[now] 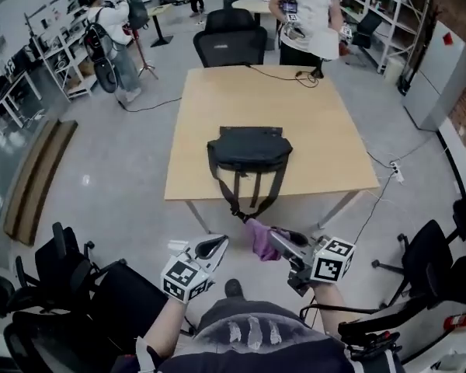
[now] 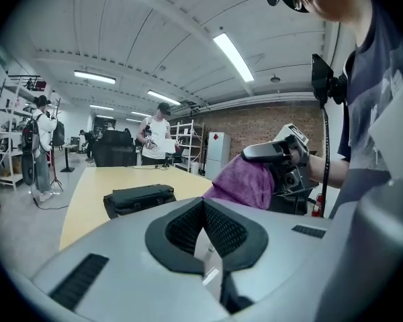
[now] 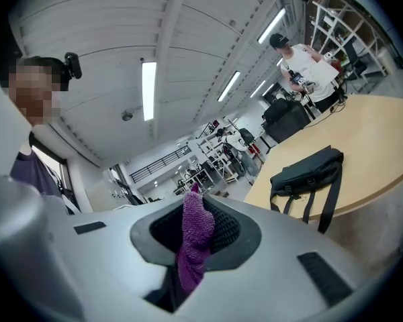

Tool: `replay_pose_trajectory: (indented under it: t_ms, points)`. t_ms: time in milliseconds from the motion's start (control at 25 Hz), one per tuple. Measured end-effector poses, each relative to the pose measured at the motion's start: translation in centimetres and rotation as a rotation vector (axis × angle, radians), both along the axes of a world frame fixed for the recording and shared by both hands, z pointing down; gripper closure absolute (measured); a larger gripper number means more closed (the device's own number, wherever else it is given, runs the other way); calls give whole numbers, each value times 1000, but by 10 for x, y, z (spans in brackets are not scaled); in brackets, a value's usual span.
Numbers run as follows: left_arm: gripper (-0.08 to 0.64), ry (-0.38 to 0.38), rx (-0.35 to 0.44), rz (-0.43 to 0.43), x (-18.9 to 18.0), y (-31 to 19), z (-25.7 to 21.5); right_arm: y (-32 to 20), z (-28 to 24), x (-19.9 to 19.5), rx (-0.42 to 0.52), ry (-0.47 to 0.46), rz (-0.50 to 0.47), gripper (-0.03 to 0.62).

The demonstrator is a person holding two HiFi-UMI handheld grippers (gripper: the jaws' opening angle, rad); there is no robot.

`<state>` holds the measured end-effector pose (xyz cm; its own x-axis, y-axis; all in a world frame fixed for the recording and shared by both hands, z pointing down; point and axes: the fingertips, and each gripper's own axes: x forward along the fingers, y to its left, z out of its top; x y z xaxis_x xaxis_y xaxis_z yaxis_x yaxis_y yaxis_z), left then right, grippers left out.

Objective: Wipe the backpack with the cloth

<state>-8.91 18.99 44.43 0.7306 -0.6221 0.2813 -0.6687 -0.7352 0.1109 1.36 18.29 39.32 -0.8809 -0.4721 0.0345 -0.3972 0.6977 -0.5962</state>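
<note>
A dark backpack lies flat near the front edge of the wooden table, its straps hanging over that edge. The backpack also shows in the left gripper view and the right gripper view. My right gripper is shut on a purple cloth, held below and in front of the table, short of the backpack. The cloth hangs pinched between its jaws. My left gripper hangs beside it, jaws shut with nothing in them. From the left gripper view the cloth sits to its right.
Black office chairs stand at my left and right. Two more chairs sit at the table's far end, where a person stands holding grippers. A cable lies on the far tabletop. Another person is by shelving at far left.
</note>
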Motion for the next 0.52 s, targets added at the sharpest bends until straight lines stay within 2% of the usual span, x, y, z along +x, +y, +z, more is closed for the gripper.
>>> replay_pose_trajectory:
  t_ms: [240, 360, 520]
  points:
    - [554, 16, 36, -57, 48, 52, -12, 78, -22, 52, 79, 11, -69, 551]
    - [552, 36, 88, -87, 72, 82, -31, 117, -27, 84, 130, 31, -67, 551]
    - [552, 18, 162, 5, 125, 127, -54, 170, -33, 130, 238, 103, -7, 551]
